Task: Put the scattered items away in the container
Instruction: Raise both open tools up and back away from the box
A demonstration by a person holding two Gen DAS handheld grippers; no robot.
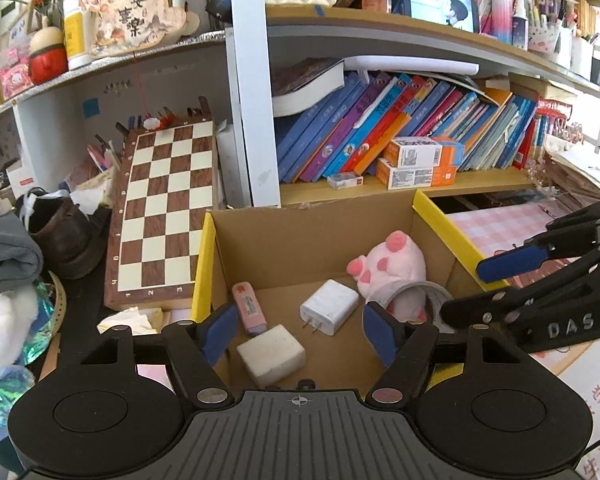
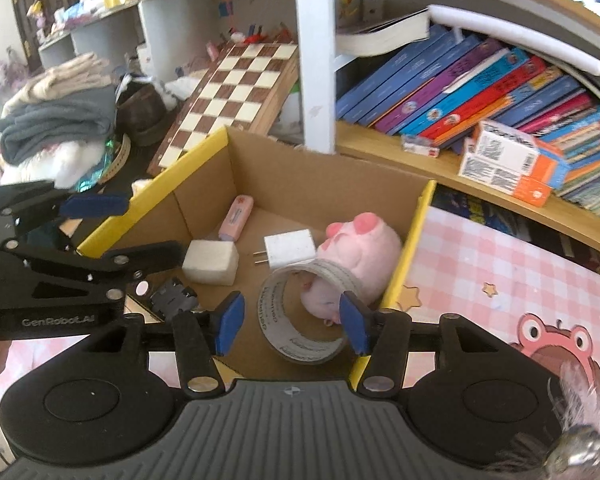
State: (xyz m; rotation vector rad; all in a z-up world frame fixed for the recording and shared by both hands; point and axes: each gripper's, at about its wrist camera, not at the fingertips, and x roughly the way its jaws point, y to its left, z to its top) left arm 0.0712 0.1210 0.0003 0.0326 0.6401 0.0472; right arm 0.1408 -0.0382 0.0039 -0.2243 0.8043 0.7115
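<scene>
Fingers (image 2: 232, 322) astride tape roll (image 2: 300, 344)

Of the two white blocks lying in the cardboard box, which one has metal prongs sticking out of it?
The charger, beside the pink plush. Two prongs project from its end; the plain white block nearer the left gripper has none.

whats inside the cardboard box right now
Pink plush pig, tape roll, white charger, white block, pink eraser. The pig and roll cover the floor beneath them.
</scene>
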